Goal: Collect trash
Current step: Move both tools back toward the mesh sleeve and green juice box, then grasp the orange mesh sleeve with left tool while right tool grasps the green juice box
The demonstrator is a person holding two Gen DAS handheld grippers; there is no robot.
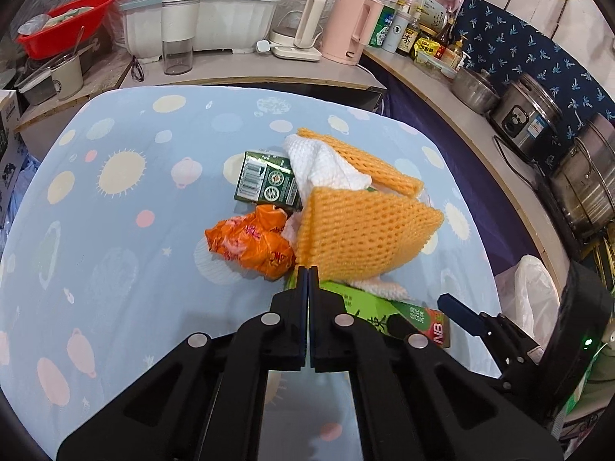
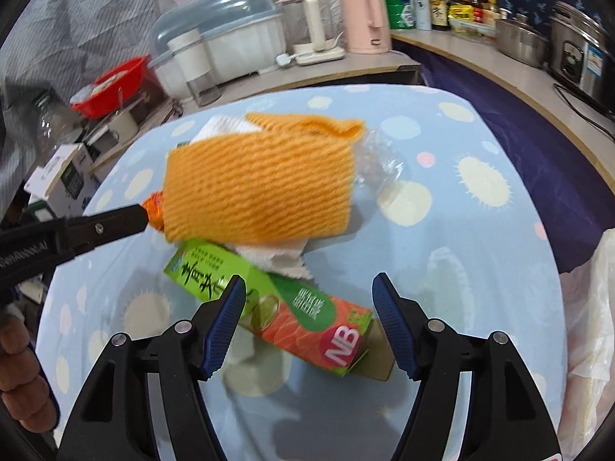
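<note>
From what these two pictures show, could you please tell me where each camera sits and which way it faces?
Left wrist: on the left gripper, looking down its shut fingers at the trash pile on the tablecloth; the fingertips pinch the orange foam net at its edge; the right gripper's finger shows at right.
Right wrist: on the right gripper, looking down open fingers at the green and orange carton; the left gripper and a hand show at left.
Shared: the net, carton, orange wrapper and pink kettle.
</note>
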